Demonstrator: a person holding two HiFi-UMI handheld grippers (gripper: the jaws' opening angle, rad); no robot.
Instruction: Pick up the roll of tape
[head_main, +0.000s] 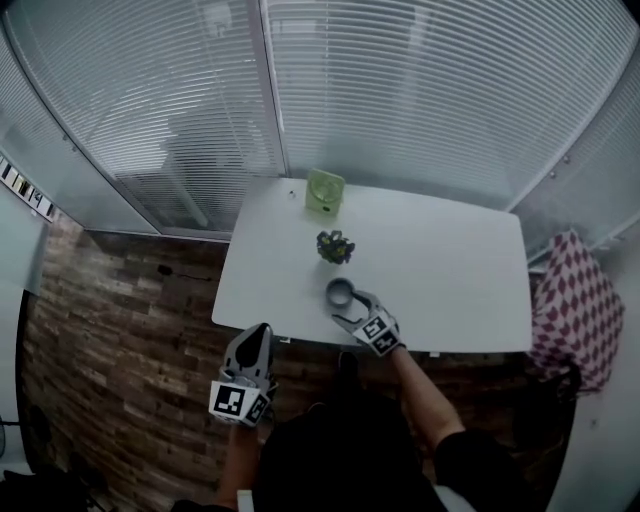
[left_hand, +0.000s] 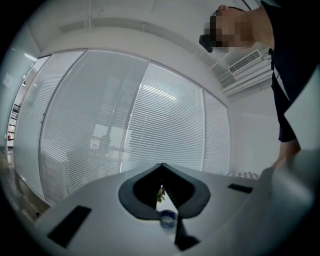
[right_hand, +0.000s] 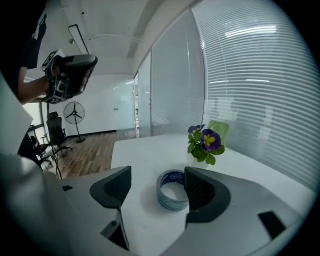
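Here, the left gripper (head_main: 257, 338) hangs off the surface's (head_main: 450, 270) near edge, its fingers pressed together on nothing. One roll of tape (head_main: 340, 292) lies near that edge, between the right gripper's (head_main: 352, 305) wide-spread fingers. One potted pansy (head_main: 335, 246) stands beyond.

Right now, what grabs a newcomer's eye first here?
The roll of tape near the front edge of the white table, the right gripper open with its jaws flanking it. Behind it stands a small purple-flowered plant; the left gripper is shut, held off the table's left side.
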